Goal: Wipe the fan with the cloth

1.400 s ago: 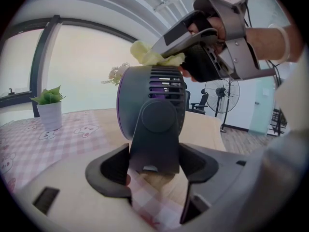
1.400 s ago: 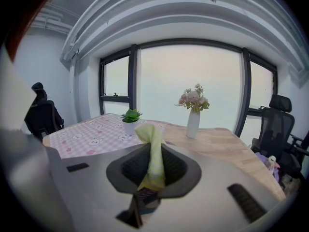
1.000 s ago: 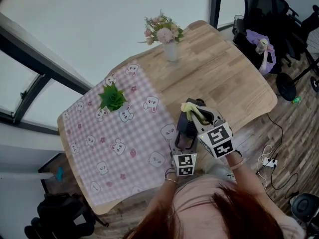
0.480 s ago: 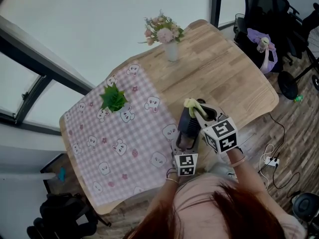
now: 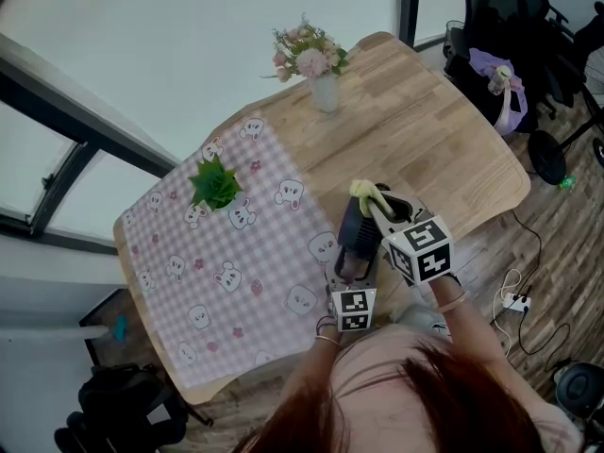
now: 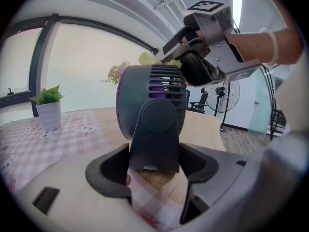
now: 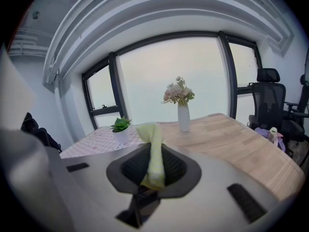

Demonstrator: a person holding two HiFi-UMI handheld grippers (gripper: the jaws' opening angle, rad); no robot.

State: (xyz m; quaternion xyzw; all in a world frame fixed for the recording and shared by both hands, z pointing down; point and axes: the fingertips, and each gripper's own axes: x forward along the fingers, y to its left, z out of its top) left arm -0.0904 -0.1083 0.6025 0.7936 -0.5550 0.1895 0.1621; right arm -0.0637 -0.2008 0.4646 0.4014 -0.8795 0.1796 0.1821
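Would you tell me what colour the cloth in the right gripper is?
The cloth is pale yellow-green; it shows best in the right gripper view.

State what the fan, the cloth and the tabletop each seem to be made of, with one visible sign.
The fan: probably moulded plastic, dark grey and matt, judging by its smooth stand and even grille slats.
The cloth: soft woven or microfibre fabric, pale yellow-green; it folds limply.
The tabletop: light wood, or a wood-look surface, with plank seams and grain.

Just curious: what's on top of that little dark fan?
A yellow cloth, pinched in the right tongs, hangs over the top rim of the fan. Whether it touches is covered by the tongs.
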